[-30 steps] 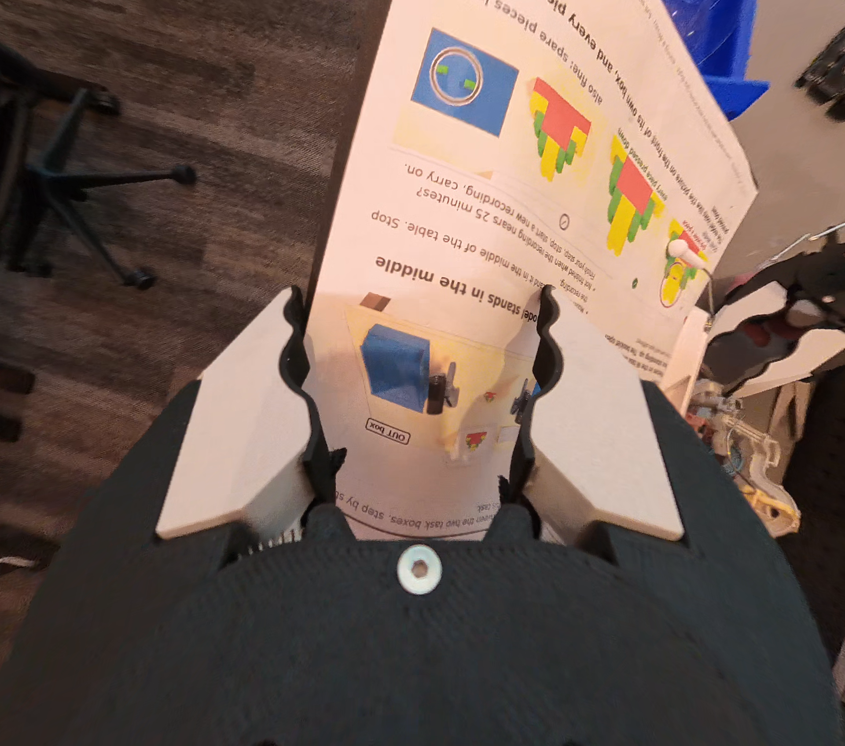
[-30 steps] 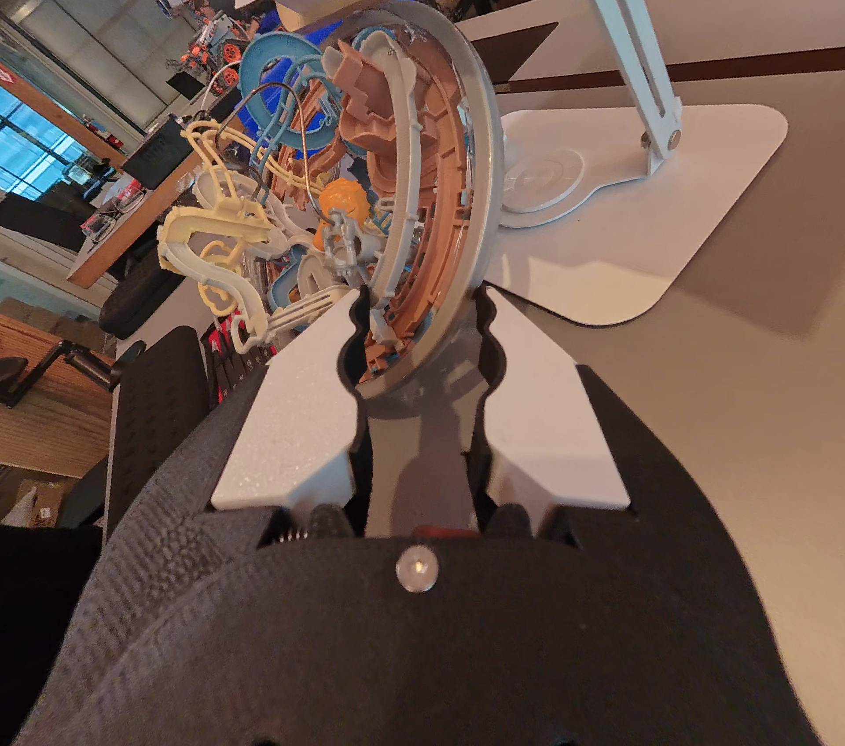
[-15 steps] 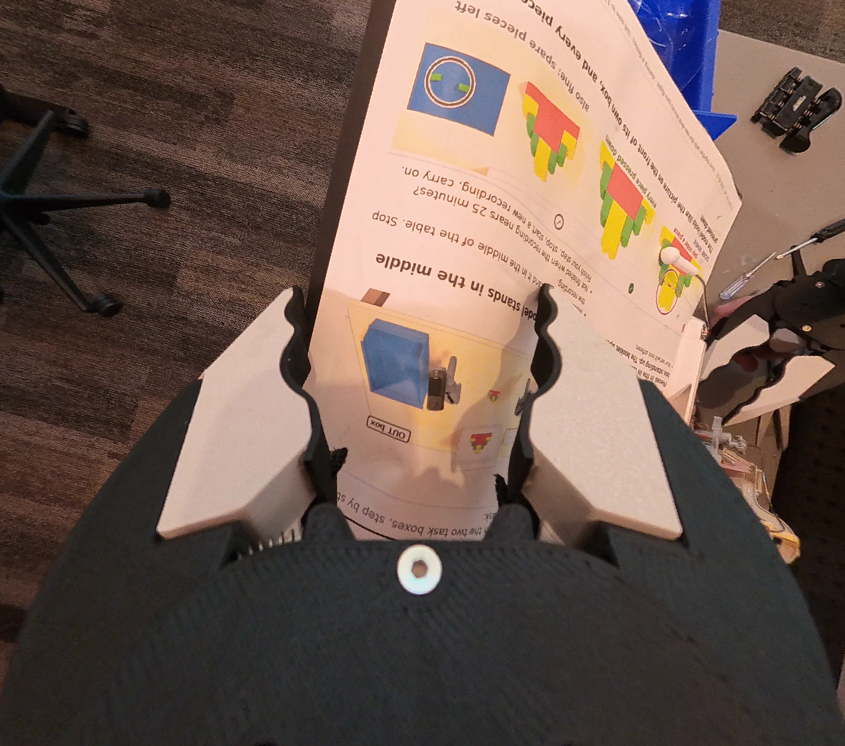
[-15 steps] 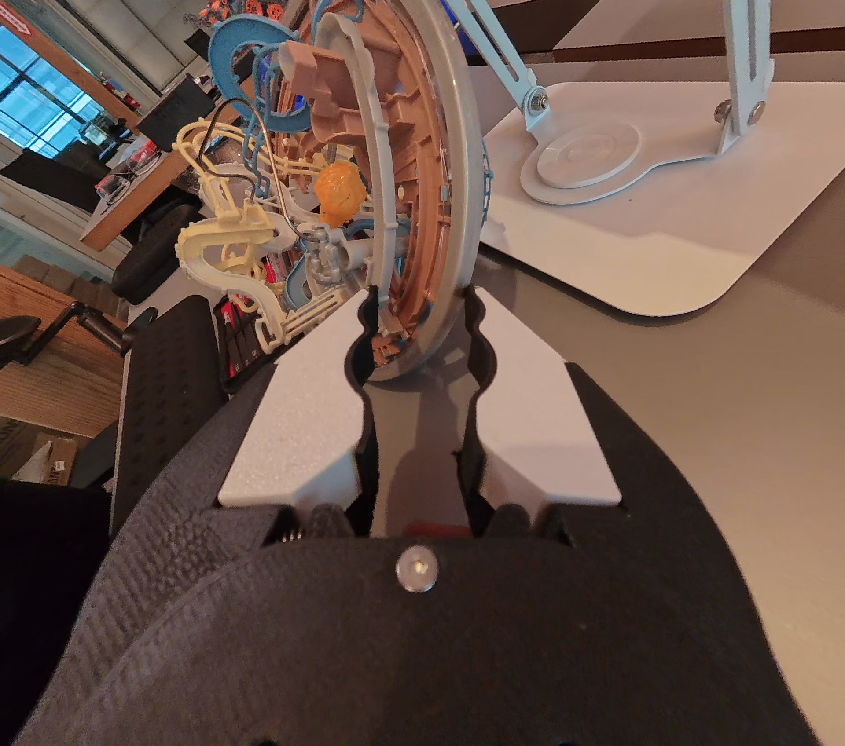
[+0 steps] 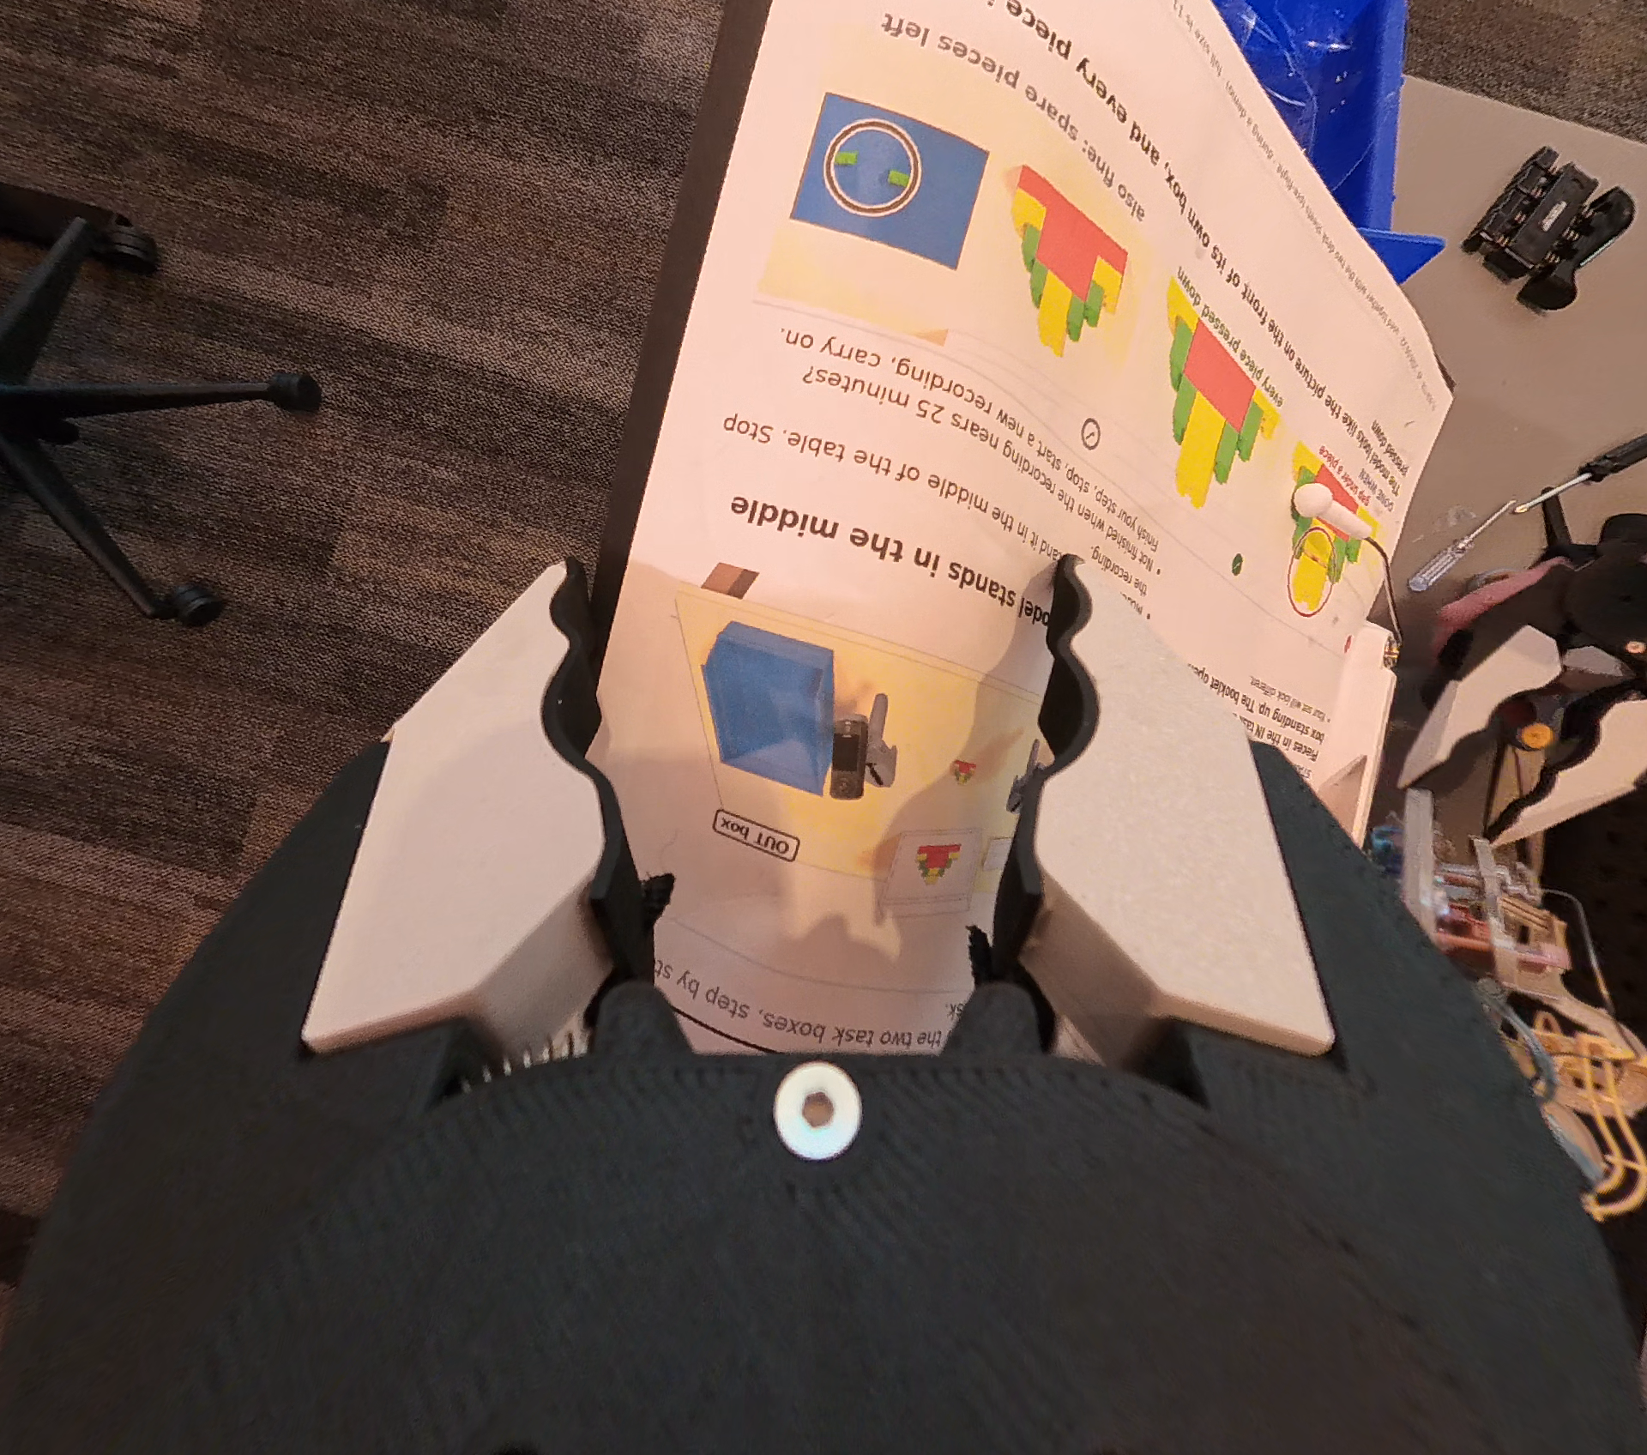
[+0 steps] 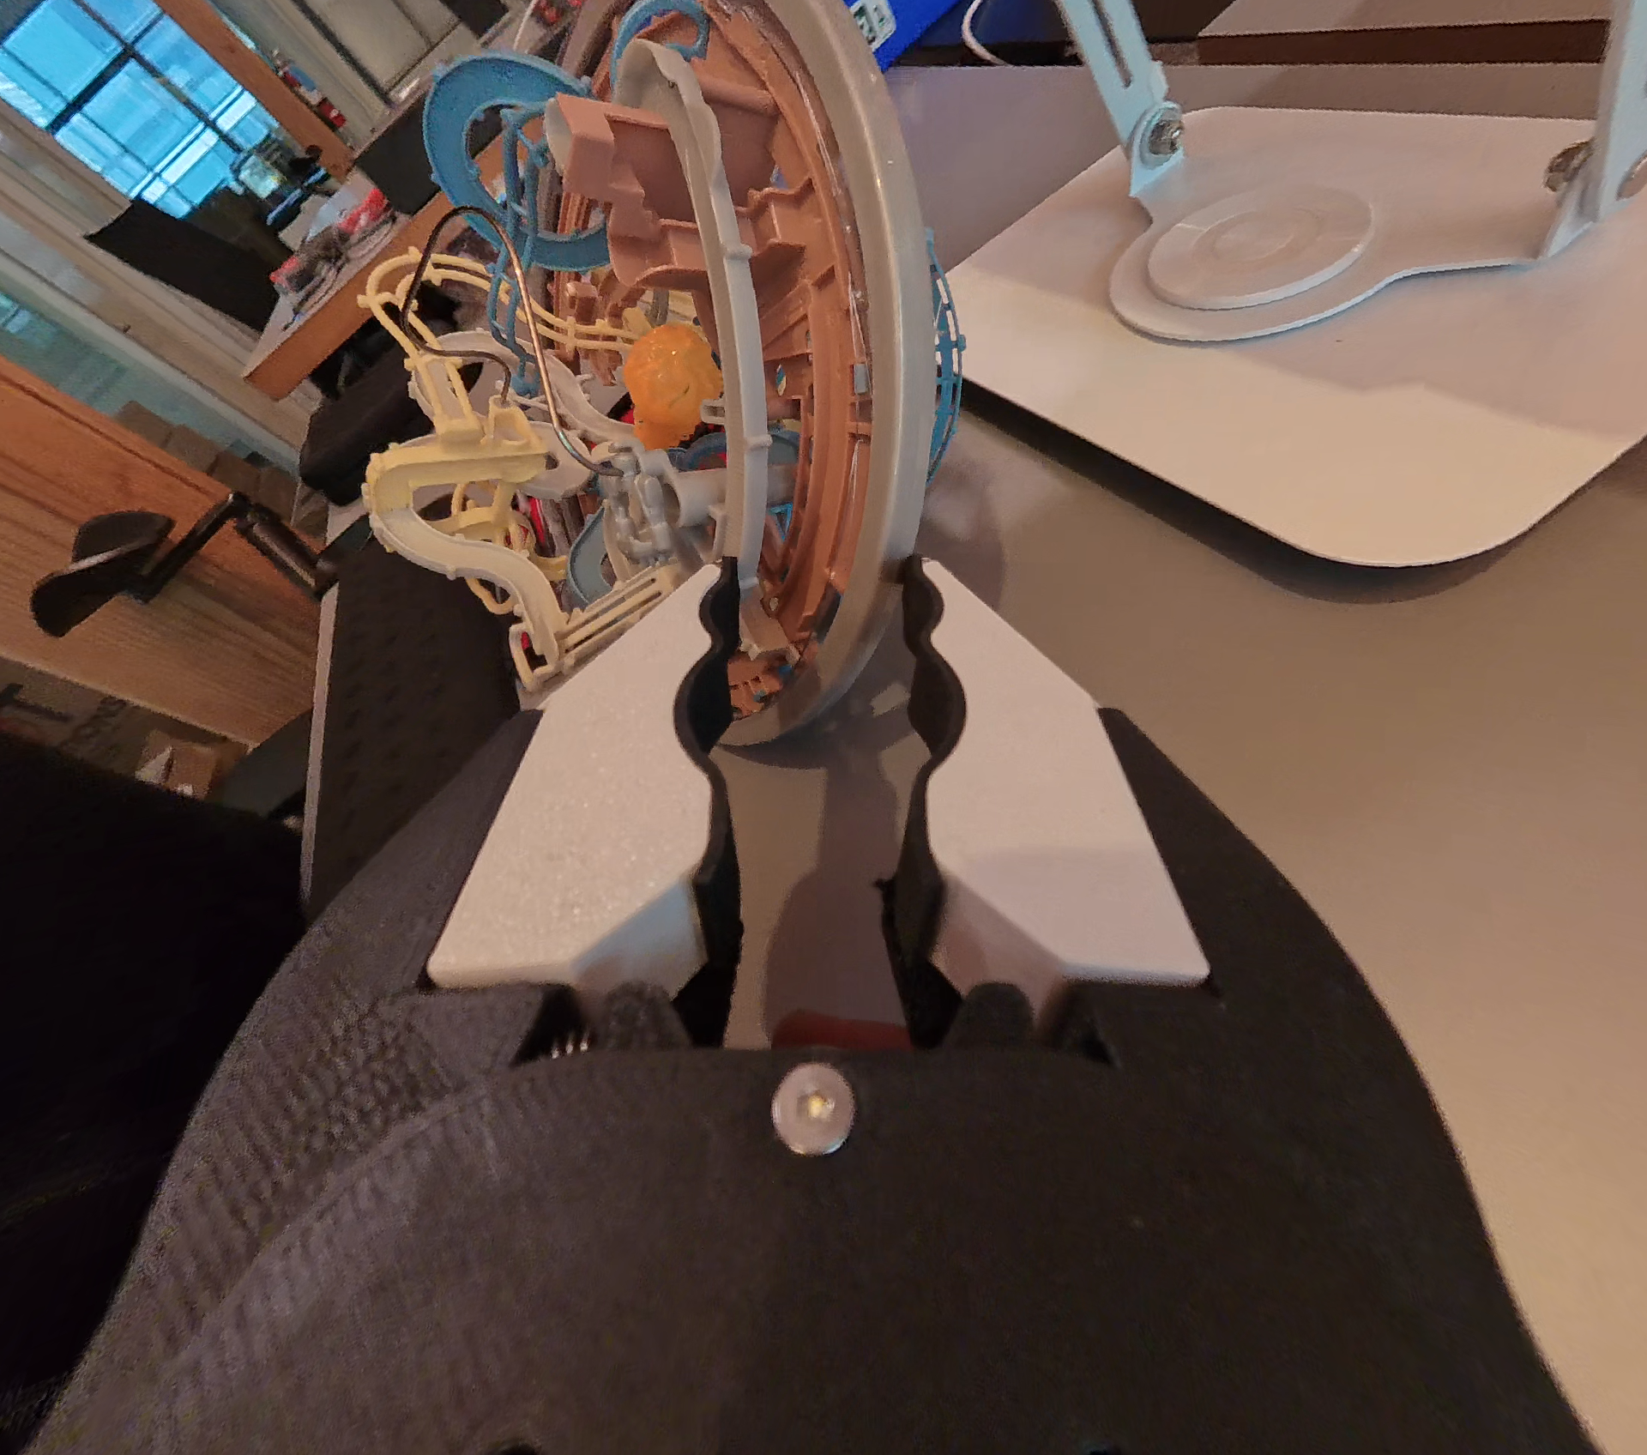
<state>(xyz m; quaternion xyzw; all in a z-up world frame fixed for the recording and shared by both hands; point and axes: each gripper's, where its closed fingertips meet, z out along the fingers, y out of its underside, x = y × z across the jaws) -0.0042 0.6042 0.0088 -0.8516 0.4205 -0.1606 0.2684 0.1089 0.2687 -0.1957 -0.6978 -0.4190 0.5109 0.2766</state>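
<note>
Right gripper (image 6: 815, 592) pinches the grey rim of a round plastic marble-maze toy (image 6: 713, 307), tilted on edge just beside the white stand base (image 6: 1337, 378). Left gripper (image 5: 815, 610) gapes wide over a printed instruction sheet (image 5: 980, 307), gripping nothing; progress can't be judged.

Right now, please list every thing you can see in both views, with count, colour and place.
printed sheet: one, white, upright beyond left claw
bin: one, blue, behind sheet
screwdriver: one, clear-handled, right of sheet
chair base: one, black, on carpet
maze toy: one, grey-rimmed, multicoloured, in right claw
stand base: one, white, on table
table: one, grey, under stand base
left claw: one, open
right claw: one, shut on maze toy
</note>
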